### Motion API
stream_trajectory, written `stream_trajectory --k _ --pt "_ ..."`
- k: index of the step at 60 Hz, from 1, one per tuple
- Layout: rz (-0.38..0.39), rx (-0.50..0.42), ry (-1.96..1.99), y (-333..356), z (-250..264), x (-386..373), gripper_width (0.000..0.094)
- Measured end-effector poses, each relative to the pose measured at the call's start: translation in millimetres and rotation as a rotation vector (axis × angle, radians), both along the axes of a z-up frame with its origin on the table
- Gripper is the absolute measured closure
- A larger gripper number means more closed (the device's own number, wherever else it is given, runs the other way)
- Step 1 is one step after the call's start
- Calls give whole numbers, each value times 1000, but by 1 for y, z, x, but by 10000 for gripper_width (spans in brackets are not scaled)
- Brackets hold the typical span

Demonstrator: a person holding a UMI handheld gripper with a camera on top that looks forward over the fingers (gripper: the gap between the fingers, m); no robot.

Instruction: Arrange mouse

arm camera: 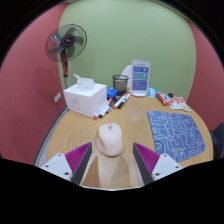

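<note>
The hand-held gripper (108,160) pinches one beige mouse (109,141) above one table (70,135) bearing one patterned mat (178,133).

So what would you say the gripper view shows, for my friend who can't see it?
A pale mouse sits between the gripper fingers, which look closed on its sides, above a round wooden table. Beyond it are a white tissue box, a patterned mouse pad, a pen cup and a fan.

Claw-mounted view, facing forward over table (90,135)
</note>
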State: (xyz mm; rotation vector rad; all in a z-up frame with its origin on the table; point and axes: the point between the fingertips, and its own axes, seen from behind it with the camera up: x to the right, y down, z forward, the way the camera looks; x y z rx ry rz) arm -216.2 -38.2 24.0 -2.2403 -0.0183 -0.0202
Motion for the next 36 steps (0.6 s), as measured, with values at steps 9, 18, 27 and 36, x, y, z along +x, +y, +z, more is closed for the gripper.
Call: stream_trajectory --k 9,18,27,36 --pt "13 -6 -45 48 -22 -3 166" --pt "50 -5 -52 70 -33 -10 327" --pt "69 5 -39 73 -32 -12 464" --pt "79 -13 -28 72 -27 -11 535"
